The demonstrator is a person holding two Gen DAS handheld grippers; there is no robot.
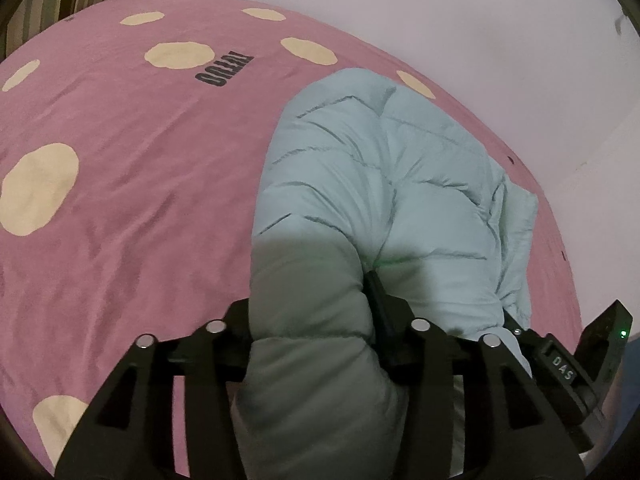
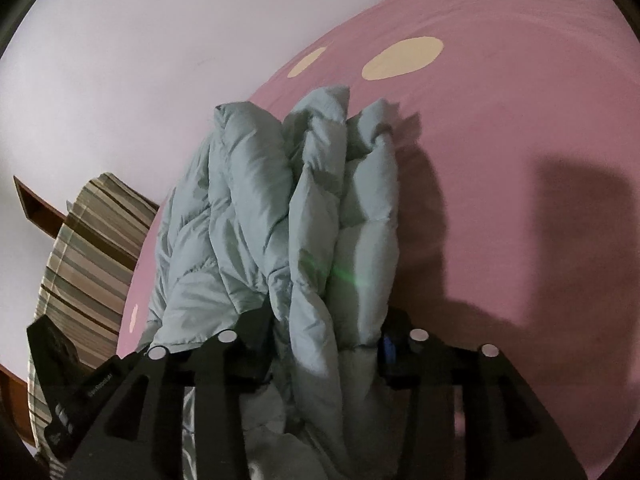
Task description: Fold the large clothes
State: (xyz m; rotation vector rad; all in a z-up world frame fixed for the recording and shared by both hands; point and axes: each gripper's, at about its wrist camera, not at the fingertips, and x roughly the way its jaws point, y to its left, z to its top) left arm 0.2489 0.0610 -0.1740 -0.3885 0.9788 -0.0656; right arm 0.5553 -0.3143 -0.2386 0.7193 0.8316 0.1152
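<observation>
A pale mint-green quilted puffer jacket (image 1: 384, 184) lies on a pink bedsheet (image 1: 132, 184) with cream spots. My left gripper (image 1: 310, 320) is shut on a thick fold of the jacket, which fills the gap between its fingers. In the right wrist view the same jacket (image 2: 280, 216) is bunched in several upright folds. My right gripper (image 2: 326, 340) is shut on a bundle of those folds. The other gripper's body shows at the right edge of the left view (image 1: 600, 344) and the left edge of the right view (image 2: 56, 360).
A white wall (image 1: 460, 20) runs along the bed's far side, close to the jacket. A striped pillow (image 2: 88, 248) and a brown wooden headboard (image 2: 36, 208) are at one end of the bed. Black lettering is printed on the sheet (image 1: 224, 70).
</observation>
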